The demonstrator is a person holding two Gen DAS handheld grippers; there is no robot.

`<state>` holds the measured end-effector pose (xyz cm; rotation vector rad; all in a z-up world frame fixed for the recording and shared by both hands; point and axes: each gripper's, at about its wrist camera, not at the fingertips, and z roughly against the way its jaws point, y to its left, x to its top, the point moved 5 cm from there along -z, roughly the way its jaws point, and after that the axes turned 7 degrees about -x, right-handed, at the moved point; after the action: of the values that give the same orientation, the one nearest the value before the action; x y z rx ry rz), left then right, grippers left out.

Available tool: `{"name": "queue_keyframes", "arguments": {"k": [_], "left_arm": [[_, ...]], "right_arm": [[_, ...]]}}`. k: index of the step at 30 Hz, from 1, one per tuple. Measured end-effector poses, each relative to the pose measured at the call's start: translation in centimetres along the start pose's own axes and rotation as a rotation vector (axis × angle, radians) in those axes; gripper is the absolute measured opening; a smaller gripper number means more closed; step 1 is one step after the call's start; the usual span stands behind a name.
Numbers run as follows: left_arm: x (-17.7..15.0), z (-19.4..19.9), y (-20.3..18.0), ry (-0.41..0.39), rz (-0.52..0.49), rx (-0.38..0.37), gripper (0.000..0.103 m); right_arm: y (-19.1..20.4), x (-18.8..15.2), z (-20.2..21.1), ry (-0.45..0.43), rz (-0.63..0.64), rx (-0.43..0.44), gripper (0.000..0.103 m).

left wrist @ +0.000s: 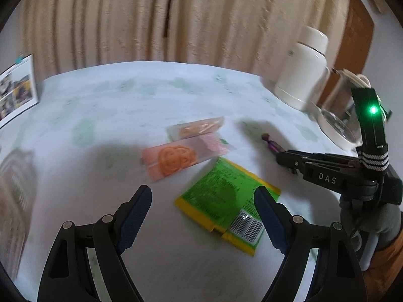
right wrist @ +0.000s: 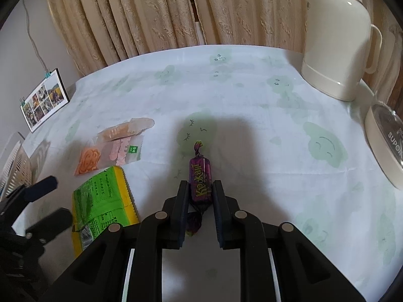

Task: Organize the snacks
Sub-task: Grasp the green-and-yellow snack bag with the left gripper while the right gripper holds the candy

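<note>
You are clamping the right gripper on the purple twist-wrapped candy, while your left gripper is hovering spread apart over the green-and-yellow foil packet's near edge.

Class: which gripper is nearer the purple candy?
Right. The right gripper has its fingers either side of the purple candy; the left gripper hovers open over the green packet.

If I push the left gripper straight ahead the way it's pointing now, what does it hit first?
Most likely the green and yellow snack packet: it lies just ahead of the open left gripper, with its right finger already over the packet's edge. The pink cookie packet lies beyond. Height above the tablecloth is unclear.
</note>
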<state>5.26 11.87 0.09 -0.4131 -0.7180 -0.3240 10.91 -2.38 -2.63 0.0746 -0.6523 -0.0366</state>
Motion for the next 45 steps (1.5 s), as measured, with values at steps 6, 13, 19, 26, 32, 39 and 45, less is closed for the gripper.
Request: {"name": "queue_keyframes", "arguments": {"k": [6,13,19,26,32,39,45], "left_arm": [[0.6,-1.9,-1.2,0.051,-0.069,-0.05,0.083],[0.0,-3.6,-3.7,0.127,-0.205,-0.094,0.083],[-0.3,-4.1,-5.0,0.155,-0.286,-0.092,0.086],[-1.0,-5.0,-6.2,0.201,-0.379,-0.076,0.089],[-0.8,-5.5,-5.7,0.226,-0.327,-0.097,0.092],[-1.0,-5.3,-5.9,0.213,-0.319,-0.086,0.088],[-1.0,-4.7,-5.9,0.182,-0.306,-0.05,0.083]], "right_arm": [[-0.2,0.0,-0.1,0.003,-0.008,0.008,0.017],[-0.2,0.0,-0.1,0.006,-0.016,0.015,0.016],[-0.2,0.0,-0.2,0.005,-0.016,0.015,0.016],[-0.3,0.0,-0.2,0.005,-0.016,0.015,0.016],[-0.3,0.0,-0.2,0.005,-0.015,0.015,0.017],[-0.2,0.0,-0.2,0.005,-0.016,0.016,0.017],[-0.2,-0.1,-0.2,0.002,-0.013,0.011,0.017]]}}
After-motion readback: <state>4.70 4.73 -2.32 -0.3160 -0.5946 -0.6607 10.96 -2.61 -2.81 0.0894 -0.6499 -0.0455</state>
